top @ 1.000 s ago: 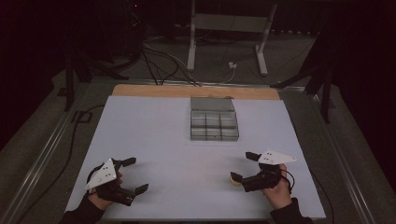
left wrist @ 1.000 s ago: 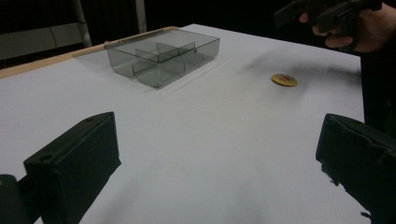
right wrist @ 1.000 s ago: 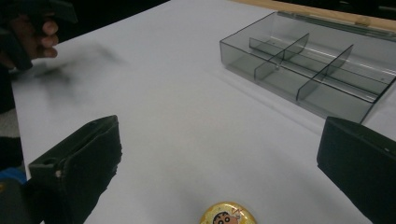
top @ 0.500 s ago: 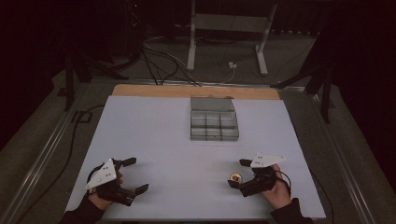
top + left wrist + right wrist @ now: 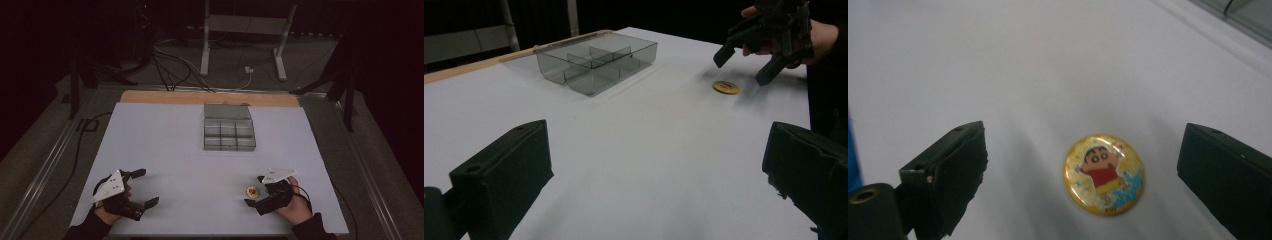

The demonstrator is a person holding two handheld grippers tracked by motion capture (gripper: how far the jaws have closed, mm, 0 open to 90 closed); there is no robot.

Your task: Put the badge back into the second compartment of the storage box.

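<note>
From the high view I see a white matte surface (image 5: 175, 150) with a wooden strip along its far edge. A grey translucent organizer tray (image 5: 229, 127), split into small compartments, sits at the middle toward the far side. My left gripper (image 5: 139, 189) rests near the close left corner, jaws spread apart, nothing between them. My right gripper (image 5: 253, 191) is at the near right, jaws apart, and a small round badge (image 5: 252, 190) lies flat on the surface between their tips. Beyond the surface there are cables on a dark floor and a metal stand (image 5: 245, 35).

In the left gripper view, my two blocky black jaws stand wide apart over bare white. The tray (image 5: 596, 60) is clear smoky plastic with thin dividers, off to the far left. The badge (image 5: 726, 87) lies well apart from it, under the right gripper (image 5: 744, 65), with nothing standing between.

In the right gripper view, the jaws flank the badge (image 5: 1104, 173) without touching it. It is glossy, yellow-rimmed, printed with a cartoon child in a red shirt. A tray corner (image 5: 1243, 15) shows top right.
</note>
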